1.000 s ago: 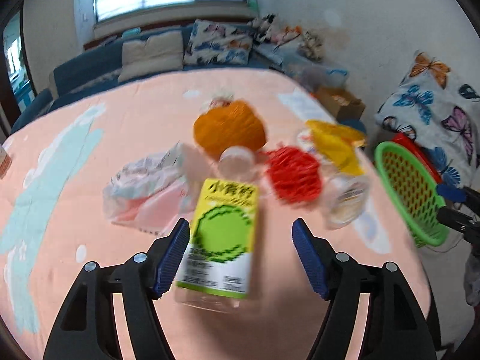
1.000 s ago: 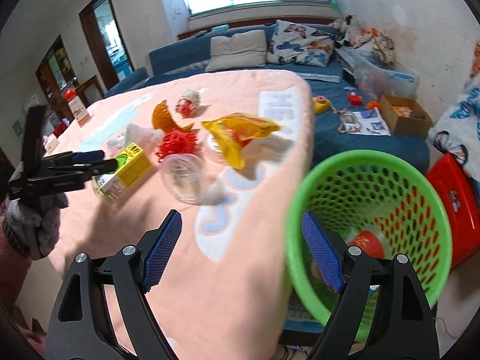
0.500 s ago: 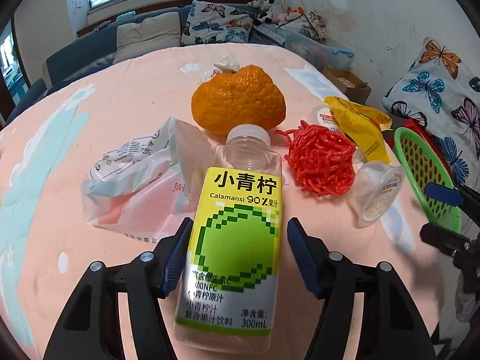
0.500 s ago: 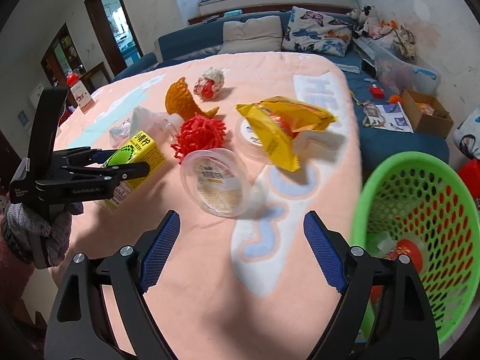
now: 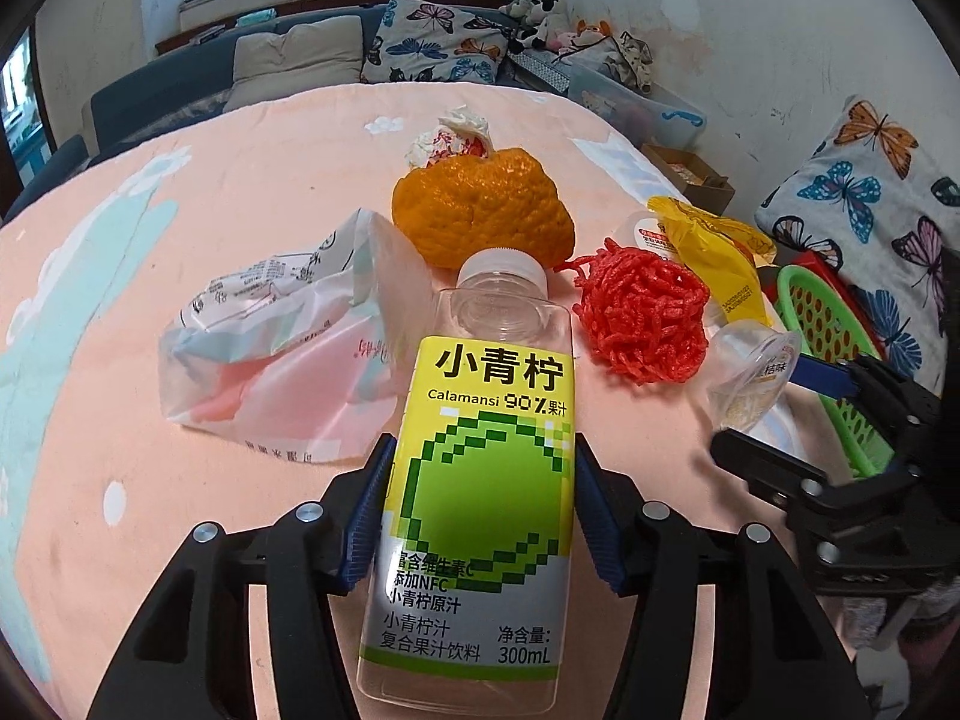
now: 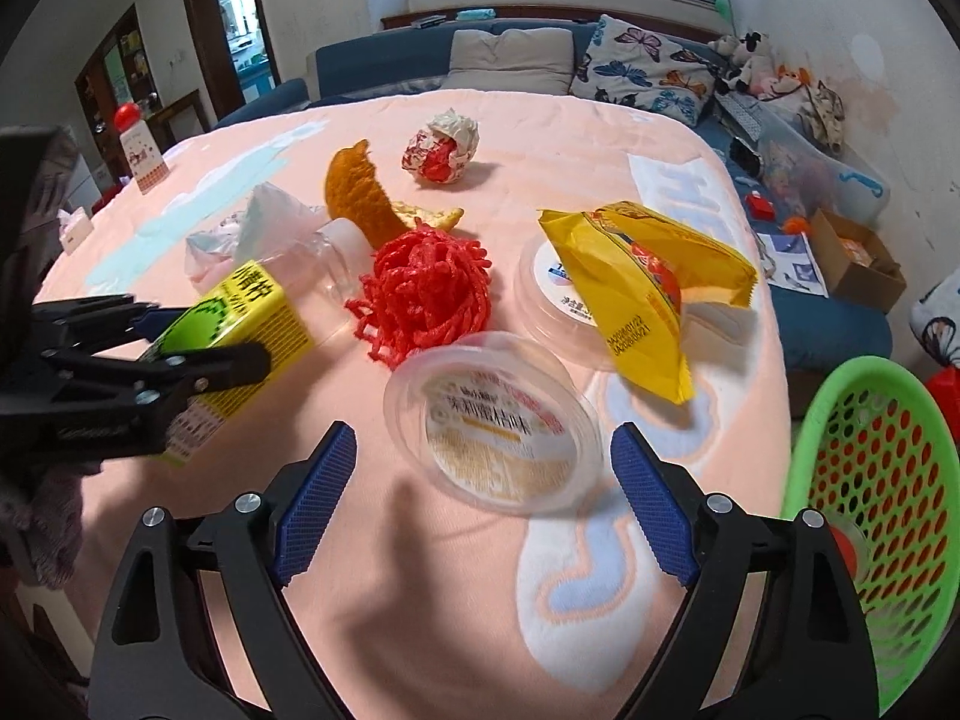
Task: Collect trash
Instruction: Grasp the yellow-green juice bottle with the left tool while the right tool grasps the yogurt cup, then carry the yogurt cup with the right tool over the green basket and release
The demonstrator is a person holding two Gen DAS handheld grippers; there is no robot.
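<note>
My left gripper (image 5: 483, 510) is shut on an empty clear juice bottle (image 5: 480, 480) with a yellow-green label, lying on the pink tablecloth (image 5: 120, 450); it shows too in the right wrist view (image 6: 240, 324). My right gripper (image 6: 483, 504) is open, its blue pads on either side of a clear plastic cup (image 6: 492, 420) lying on its side. Around lie a red mesh net (image 6: 426, 288), orange peel (image 6: 366, 198), a yellow snack bag (image 6: 642, 276), a crumpled paper ball (image 6: 444, 147) and a plastic bag (image 5: 288, 348). A green basket (image 6: 870, 516) stands off the table's right edge.
A round clear lid (image 6: 552, 294) lies under the yellow bag. A small bottle with a red cap (image 6: 135, 144) stands at the far left. A blue sofa with cushions (image 6: 510, 60) is behind the table. A cardboard box (image 6: 858, 258) sits on the floor at right.
My left gripper moved forward around the bottle and closed on it. My right gripper swung left from the green basket to the clear cup.
</note>
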